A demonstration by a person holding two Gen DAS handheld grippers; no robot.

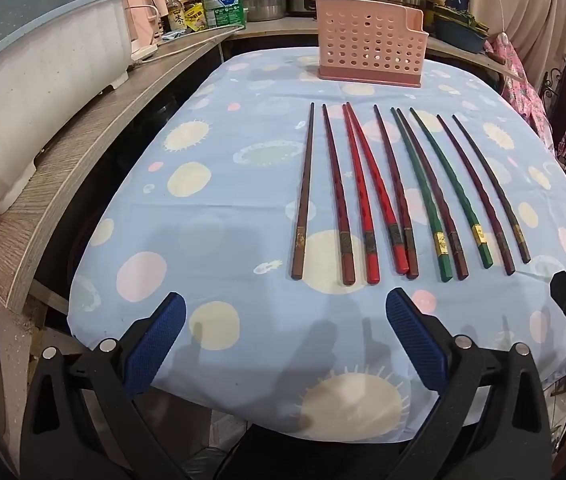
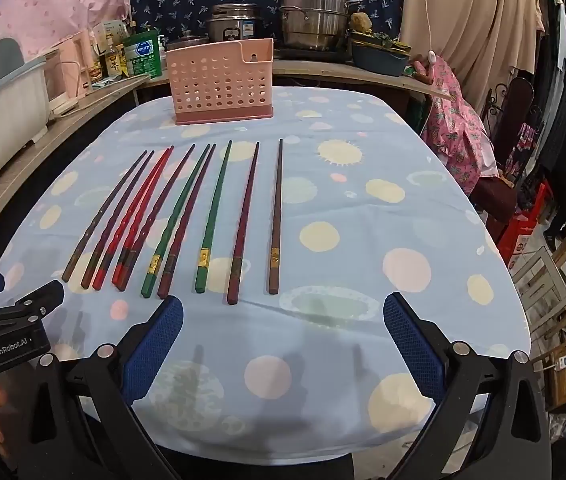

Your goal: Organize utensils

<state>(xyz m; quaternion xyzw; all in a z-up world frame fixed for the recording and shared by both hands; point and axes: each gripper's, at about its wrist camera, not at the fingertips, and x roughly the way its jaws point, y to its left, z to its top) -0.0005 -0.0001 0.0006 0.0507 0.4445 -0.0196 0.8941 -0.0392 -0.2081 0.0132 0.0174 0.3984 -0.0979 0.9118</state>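
Cluttered kitchen corner behind: steel pots [image 2: 315, 12], bottles, a white dish rack [image 1: 39, 92] on the side counter. Table [image 1: 223, 168] covered in a blue spotted cloth.

Ten chopsticks [image 1: 399, 196] laid side by side mid-table, long axes running from near edge toward far edge, thick banded ends nearest, thin tips pointing at the far edge. Mixed colours: brown, red, green, dark maroon. Some touching in pairs, e.g. the two red ones; the rightmost brown chopstick [image 2: 276, 216] lay apart from the rest.

Pink perforated holder [image 1: 369, 42] stood upright near the far edge, beyond the tips, empty as far as visible.

Left gripper [image 1: 285, 332] hovered over the near edge, jaws spread fully wide, nothing between them. Right gripper [image 2: 283, 332] likewise over the near edge, jaws fully wide, empty. Both tilted downward toward the cloth.

Key relation: thick ends lay just ahead of both jaws, sticks pointing away along the line of view. Row sat ahead-right of the left jaws, ahead-left of the right jaws. Leftmost brown chopstick [image 1: 304, 192] judged nearer the left gripper; rightmost nearer the right. Nothing moved to the holder yet; probably start of task.
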